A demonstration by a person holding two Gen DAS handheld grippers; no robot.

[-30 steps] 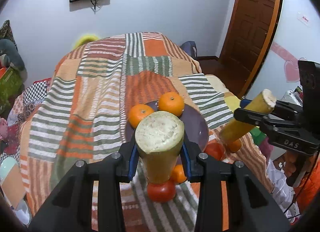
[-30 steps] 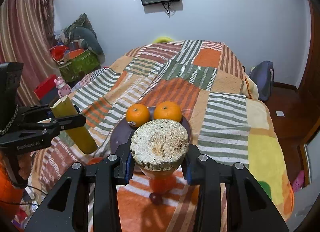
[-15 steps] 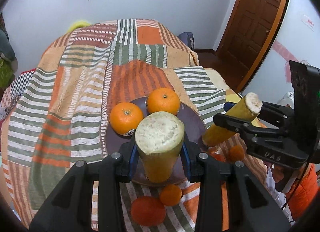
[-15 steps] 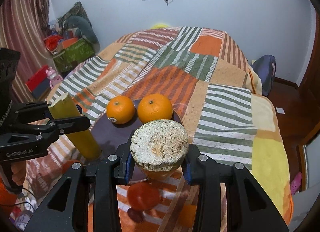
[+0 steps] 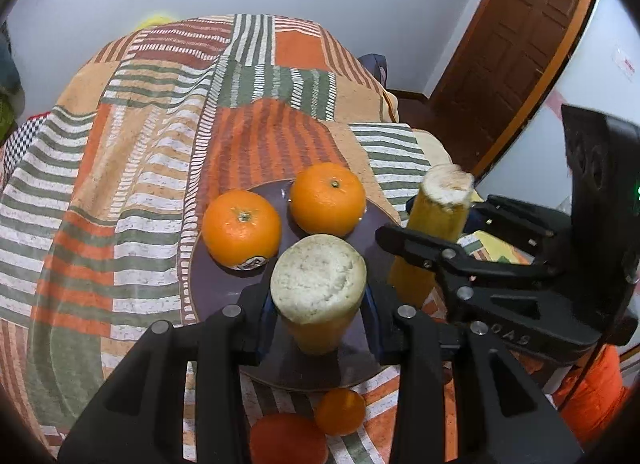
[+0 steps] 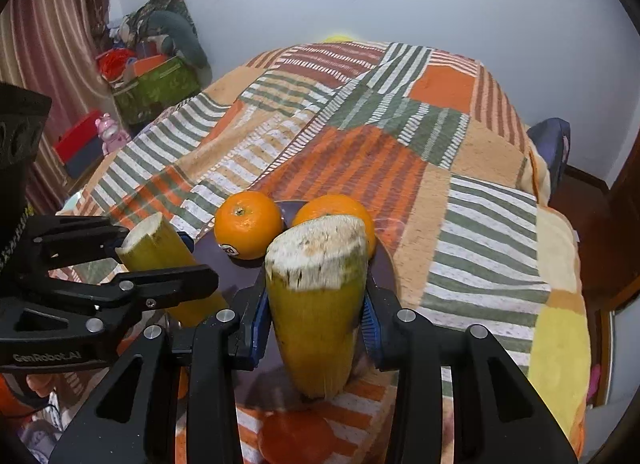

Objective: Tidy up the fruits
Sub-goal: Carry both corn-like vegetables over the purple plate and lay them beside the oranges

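Over plate point(image 5: 224, 284): both grippers clamp yellow stalks; lower ends hidden, tomato point(image 5: 286, 440) cut off.

Two big oranges, one on the left point(image 5: 240, 228) and one on the right point(image 5: 327, 198), sit on one dark plate point(image 5: 224, 296). Two cut yellow stalk pieces: one point(image 5: 318, 296) in the left gripper point(image 5: 318, 320), another point(image 6: 320, 304) in the right gripper point(image 6: 316, 328). Off the plate, on the striped blanket point(image 5: 132, 168): one small orange point(image 5: 340, 411), one red-orange fruit point(image 5: 288, 440).
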